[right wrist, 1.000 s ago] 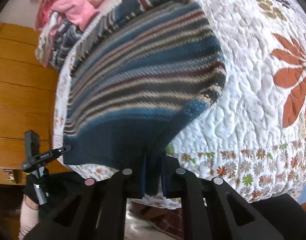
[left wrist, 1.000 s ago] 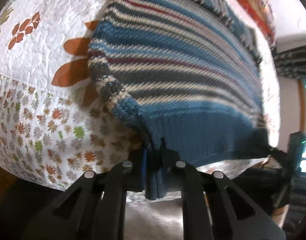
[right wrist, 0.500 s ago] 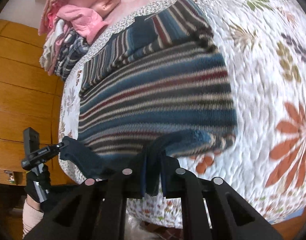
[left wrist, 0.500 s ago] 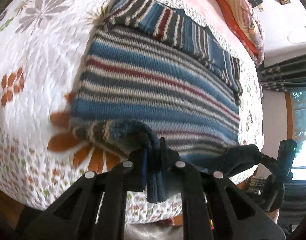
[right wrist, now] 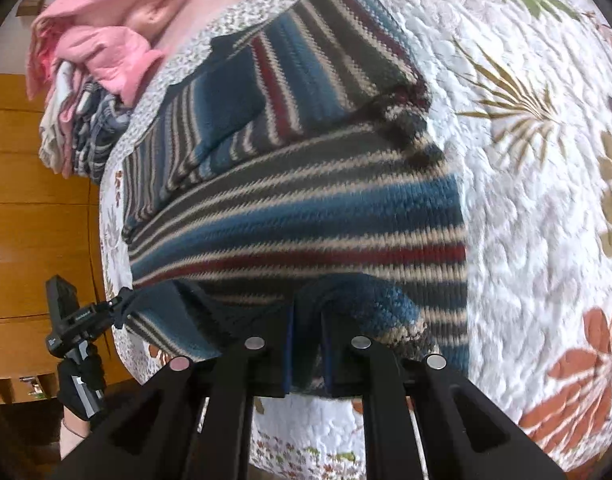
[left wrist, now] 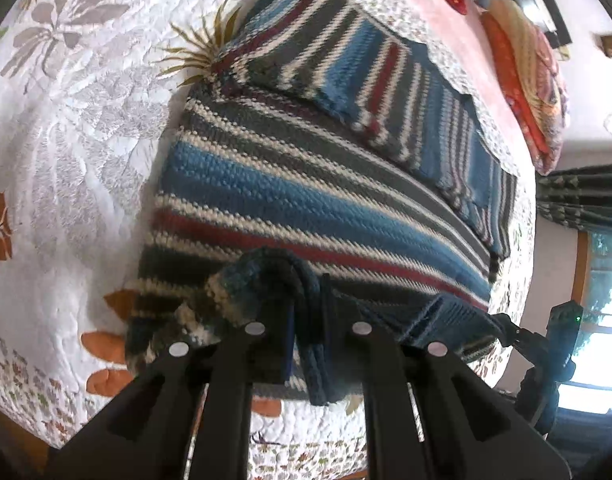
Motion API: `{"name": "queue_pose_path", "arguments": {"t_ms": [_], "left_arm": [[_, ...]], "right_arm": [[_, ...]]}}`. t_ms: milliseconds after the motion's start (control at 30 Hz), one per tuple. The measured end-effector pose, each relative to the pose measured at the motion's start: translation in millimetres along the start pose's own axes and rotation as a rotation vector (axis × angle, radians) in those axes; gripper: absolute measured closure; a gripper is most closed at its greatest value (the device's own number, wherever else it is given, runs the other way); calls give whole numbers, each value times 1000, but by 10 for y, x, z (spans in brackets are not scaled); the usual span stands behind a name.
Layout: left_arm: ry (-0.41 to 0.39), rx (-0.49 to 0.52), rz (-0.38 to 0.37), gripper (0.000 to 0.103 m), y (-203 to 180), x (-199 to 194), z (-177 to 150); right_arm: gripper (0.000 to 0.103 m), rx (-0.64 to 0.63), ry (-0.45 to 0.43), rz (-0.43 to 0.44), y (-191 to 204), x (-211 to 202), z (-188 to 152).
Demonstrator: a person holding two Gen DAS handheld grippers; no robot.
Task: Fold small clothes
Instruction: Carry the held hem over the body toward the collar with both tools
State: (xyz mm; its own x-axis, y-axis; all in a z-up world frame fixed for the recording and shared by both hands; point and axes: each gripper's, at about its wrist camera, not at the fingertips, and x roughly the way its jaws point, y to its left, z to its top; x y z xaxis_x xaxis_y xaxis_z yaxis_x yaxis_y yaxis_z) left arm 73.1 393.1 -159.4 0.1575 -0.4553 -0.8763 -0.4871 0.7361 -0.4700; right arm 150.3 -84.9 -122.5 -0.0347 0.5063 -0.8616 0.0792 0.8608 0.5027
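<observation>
A striped knit sweater (left wrist: 306, 184) in blue, grey, cream and dark red lies flat on a white quilted bedspread (left wrist: 78, 152), its sleeves folded across the far end. My left gripper (left wrist: 308, 320) is shut on the sweater's near left hem corner, lifted and curled over the body. In the right wrist view my right gripper (right wrist: 306, 320) is shut on the near right hem corner of the sweater (right wrist: 306, 208), also raised over the stripes. Each gripper shows at the other view's edge: the right gripper (left wrist: 518, 336) and the left gripper (right wrist: 106, 312), holding the hem stretched between them.
A pile of pink and plaid clothes (right wrist: 94, 64) sits at the bed's far left against wooden panelling (right wrist: 34, 216). Red and orange pillows (left wrist: 522, 60) lie on a pink sheet at the bed's head. A window and dark curtain (left wrist: 586, 200) stand to the right.
Both grippers have lifted the sweater's bottom hem off the bed edge and carried it forward over the body, toward the folded sleeves. The hem now curls above the stripes.
</observation>
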Motion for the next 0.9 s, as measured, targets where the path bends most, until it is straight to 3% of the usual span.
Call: {"name": "queue_pose_path", "arguments": {"t_ms": [133,333,400,500,567,733,900], "left_arm": [[41,-59,-36,88,122,70,117],[108,-204,-195,81,312,-7,215],[109,-220,-234,78,325,-72,225],[64,-210,-235,73,316,-245,240],[34,-204,-245,72,340,-354,260],[-45,-26,-102,68,144,-450,297],[-79,270,49,59,-266,-369,250]], "right_arm": [[92,23,23,-20,-10,134,127],[90,76,44,-15,-118,198,155],[84,91,46,0,-157,172,154],[75,131,31,14,-231,88,167],[65,131,-13,-29,-270,-28,183],[64,70,-77,-64,-228,-226,209],[45,-85,-88,-61,32,-224,225]]}}
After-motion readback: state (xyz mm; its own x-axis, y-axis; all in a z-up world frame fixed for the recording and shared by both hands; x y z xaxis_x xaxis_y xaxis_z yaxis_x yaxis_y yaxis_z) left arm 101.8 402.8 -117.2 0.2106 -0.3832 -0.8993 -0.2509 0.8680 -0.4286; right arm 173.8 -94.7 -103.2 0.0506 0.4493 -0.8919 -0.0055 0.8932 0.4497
